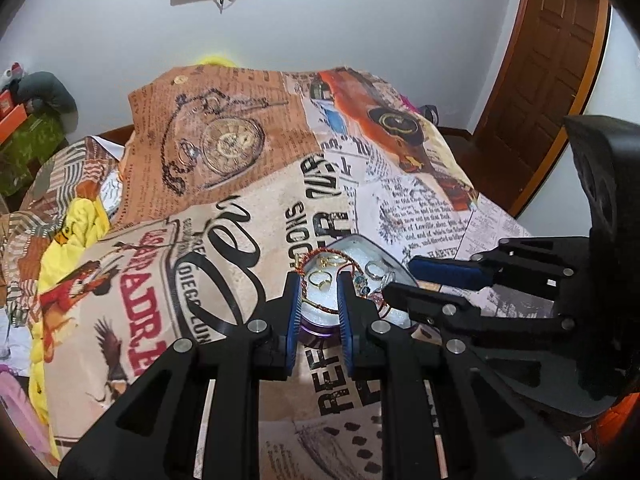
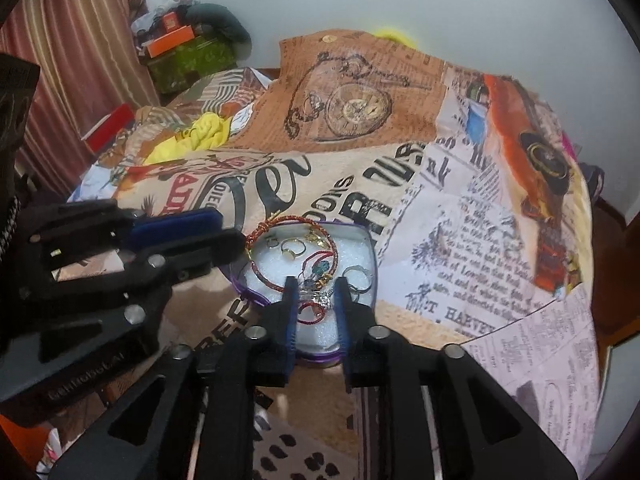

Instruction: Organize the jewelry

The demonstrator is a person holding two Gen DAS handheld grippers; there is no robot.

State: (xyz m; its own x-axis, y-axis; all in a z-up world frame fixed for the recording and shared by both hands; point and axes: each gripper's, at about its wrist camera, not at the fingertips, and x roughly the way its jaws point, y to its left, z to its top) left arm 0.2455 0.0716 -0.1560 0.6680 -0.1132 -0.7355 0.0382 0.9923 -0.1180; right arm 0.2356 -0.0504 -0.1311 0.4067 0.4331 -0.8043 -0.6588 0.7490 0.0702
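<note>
A small purple-edged tray (image 2: 362, 235) lined with white foam lies on the printed bedspread. It holds a red braided bangle (image 2: 292, 221), a gold ring (image 2: 290, 253), a silver ring (image 2: 356, 276) and a blue bead charm (image 2: 320, 268). My right gripper (image 2: 316, 285) is open over the tray's near part, with a silver charm (image 2: 322, 300) and a red thread loop (image 2: 314, 316) lying loose between its pads. My left gripper (image 1: 319, 280) is shut on the tray (image 1: 356, 245) at its corner, reaching in from the left (image 2: 232, 228). In the left wrist view the right gripper (image 1: 402, 278) comes in from the right.
The newspaper-print bedspread (image 2: 460, 220) covers the bed. Yellow cloth (image 2: 200, 132) lies bunched at the left, with orange and green boxes (image 2: 180, 52) behind it by a striped curtain (image 2: 80, 60). A wooden door (image 1: 552, 80) stands at the right.
</note>
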